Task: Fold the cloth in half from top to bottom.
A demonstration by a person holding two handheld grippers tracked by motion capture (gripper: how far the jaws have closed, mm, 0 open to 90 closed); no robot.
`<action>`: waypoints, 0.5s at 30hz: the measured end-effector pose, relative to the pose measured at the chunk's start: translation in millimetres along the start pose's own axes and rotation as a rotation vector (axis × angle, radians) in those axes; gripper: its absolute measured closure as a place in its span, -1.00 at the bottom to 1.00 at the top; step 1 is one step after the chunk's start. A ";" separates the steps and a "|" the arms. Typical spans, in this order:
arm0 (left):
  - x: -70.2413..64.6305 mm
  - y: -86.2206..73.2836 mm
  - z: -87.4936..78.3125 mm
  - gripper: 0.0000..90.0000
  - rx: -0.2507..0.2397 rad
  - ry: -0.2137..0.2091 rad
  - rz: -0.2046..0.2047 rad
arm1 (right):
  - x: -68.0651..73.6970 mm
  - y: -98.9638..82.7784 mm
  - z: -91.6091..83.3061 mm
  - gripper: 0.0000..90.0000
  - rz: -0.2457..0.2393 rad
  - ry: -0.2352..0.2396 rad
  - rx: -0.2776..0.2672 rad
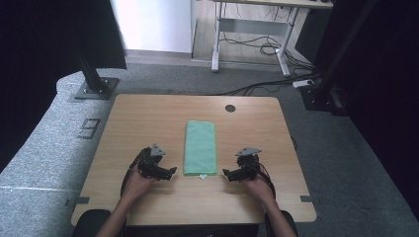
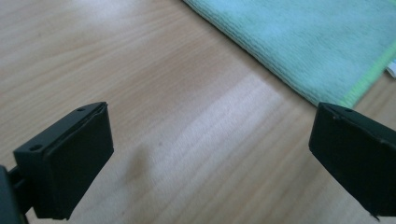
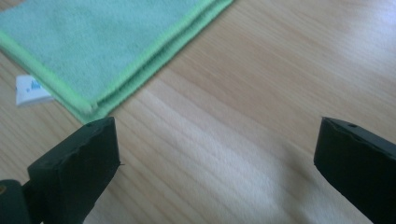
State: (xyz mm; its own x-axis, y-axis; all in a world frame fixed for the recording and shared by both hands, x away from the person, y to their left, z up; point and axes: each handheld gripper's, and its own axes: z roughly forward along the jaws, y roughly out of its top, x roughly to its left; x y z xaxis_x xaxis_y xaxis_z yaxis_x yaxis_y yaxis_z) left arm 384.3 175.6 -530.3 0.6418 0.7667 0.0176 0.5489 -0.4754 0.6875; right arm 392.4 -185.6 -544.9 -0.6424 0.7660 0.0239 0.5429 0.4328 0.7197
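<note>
The tabletop (image 1: 148, 113) is a light wooden rectangle with rounded corners, standing on grey carpet. A small dark round hole (image 1: 230, 108) sits near its far edge, a little right of the middle.

A green cloth (image 1: 200, 147) lies flat on the tabletop, folded into a long narrow strip that runs from the middle toward the near edge. Its short near end stops between the 2 grippers. In the right gripper view the cloth (image 3: 107, 42) shows stacked layers with a brighter green hem along the side and near end. In the left gripper view the cloth (image 2: 299, 42) reaches across the upper right, with the same bright hem at its end.

The left hand-held gripper (image 1: 165, 172) rests low at the tabletop just left of the cloth's near corner, held by the person's left hand (image 1: 138, 185). In its own view its jaws stand wide apart with bare wood between them, gripping nothing; its right jaw is near the cloth's hemmed corner.

The right hand-held gripper (image 1: 230, 174) sits just right of the cloth's other near corner, held by the right hand (image 1: 257, 185). Its jaws are also spread wide over bare wood, empty, the left jaw close beside the cloth's corner.

A small white tag (image 1: 202, 177) pokes out from the cloth's near end onto the tabletop; in the right gripper view the tag (image 3: 30, 89) carries a faint blue mark.
</note>
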 end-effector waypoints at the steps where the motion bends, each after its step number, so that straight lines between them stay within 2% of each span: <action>1: 0.0 0.0 0.0 -1.00 0.000 0.000 0.000 | 0.3 2.3 0.9 -1.00 -0.001 0.003 -0.004; 8: -1.9 15.8 11.9 -1.00 -0.020 -0.004 -0.009 | 5.0 18.5 7.3 -1.00 -0.010 0.013 -0.013; 12: -5.8 24.7 23.3 -1.00 -0.020 -0.006 0.001 | 9.9 30.1 13.8 -1.00 -0.028 0.017 -0.017; 13: -6.8 28.5 28.6 -1.00 -0.012 0.002 0.014 | 12.4 36.1 17.8 -1.00 -0.039 0.016 -0.018; 15: -6.9 30.3 30.7 -1.00 -0.010 0.006 0.017 | 13.5 38.0 19.1 -1.00 -0.038 0.016 -0.017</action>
State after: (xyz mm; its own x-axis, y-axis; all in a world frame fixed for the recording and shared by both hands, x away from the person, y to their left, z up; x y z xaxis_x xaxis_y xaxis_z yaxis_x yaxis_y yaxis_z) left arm 413.0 142.6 -531.9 0.6477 0.7612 0.0335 0.5325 -0.4837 0.6945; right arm 414.7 -149.7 -530.5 -0.6711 0.7413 0.0078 0.5089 0.4530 0.7319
